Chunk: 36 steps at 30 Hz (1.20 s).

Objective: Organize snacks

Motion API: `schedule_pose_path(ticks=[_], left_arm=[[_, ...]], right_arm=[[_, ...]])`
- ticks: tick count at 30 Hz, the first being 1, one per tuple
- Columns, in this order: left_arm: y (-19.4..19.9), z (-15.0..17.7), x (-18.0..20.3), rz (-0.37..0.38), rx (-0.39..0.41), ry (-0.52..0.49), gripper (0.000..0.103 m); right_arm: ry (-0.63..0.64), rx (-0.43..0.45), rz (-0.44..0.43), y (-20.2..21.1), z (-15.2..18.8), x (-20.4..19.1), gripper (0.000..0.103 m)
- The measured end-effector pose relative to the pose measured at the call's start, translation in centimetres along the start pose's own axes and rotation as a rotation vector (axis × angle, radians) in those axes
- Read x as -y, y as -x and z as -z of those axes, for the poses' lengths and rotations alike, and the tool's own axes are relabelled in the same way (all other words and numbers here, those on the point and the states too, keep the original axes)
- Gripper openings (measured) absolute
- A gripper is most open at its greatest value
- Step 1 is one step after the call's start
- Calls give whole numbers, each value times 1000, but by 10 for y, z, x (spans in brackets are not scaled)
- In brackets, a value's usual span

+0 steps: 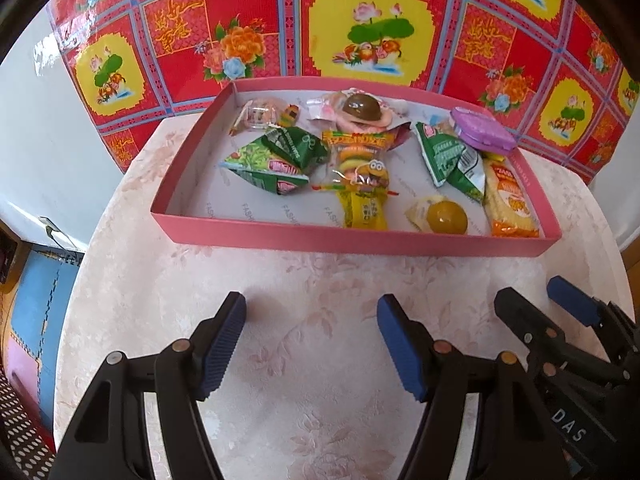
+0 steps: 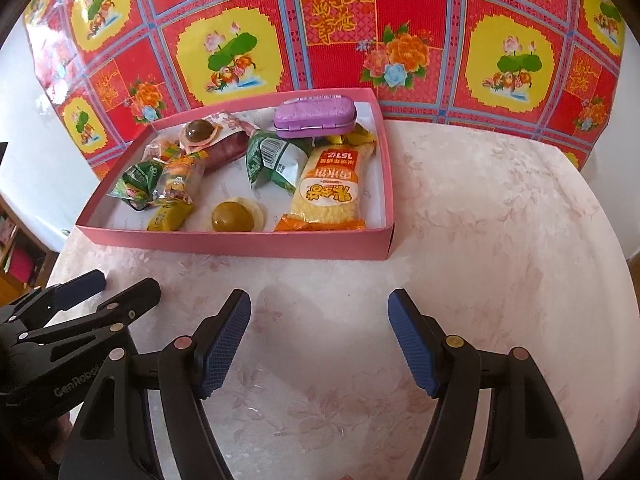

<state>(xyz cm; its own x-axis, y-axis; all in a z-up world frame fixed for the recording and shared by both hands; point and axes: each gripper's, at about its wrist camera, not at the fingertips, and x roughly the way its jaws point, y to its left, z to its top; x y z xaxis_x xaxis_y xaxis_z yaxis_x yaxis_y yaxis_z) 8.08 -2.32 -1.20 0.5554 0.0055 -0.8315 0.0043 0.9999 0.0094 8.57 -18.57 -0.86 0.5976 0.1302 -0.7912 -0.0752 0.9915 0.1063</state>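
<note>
While both hand-held grippers hang over the tabletop, each stands open with nothing between its blue pads. In the left wrist view the left hand-held gripper is at 6 o'clock, and the right hand-held gripper shows at 4 o'clock, just beside it. The pink box lies at 12 o'clock from them, apart from both, on the tabletop. All snacks are inside the box: a green bag at its 9 o'clock side, a yellow packet in the middle, a round candy near the front wall, an orange pack at 3 o'clock, and a purple case at the far right corner. A red patterned sheet stands behind.
</note>
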Motion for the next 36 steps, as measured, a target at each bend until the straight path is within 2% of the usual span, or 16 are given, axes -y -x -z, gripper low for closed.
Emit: schedule_pose_path(ticks=[36], left_arm=[[2,2,-1,3,18,0,72]], right_arm=[[12,14,15,1,1,-3,73]])
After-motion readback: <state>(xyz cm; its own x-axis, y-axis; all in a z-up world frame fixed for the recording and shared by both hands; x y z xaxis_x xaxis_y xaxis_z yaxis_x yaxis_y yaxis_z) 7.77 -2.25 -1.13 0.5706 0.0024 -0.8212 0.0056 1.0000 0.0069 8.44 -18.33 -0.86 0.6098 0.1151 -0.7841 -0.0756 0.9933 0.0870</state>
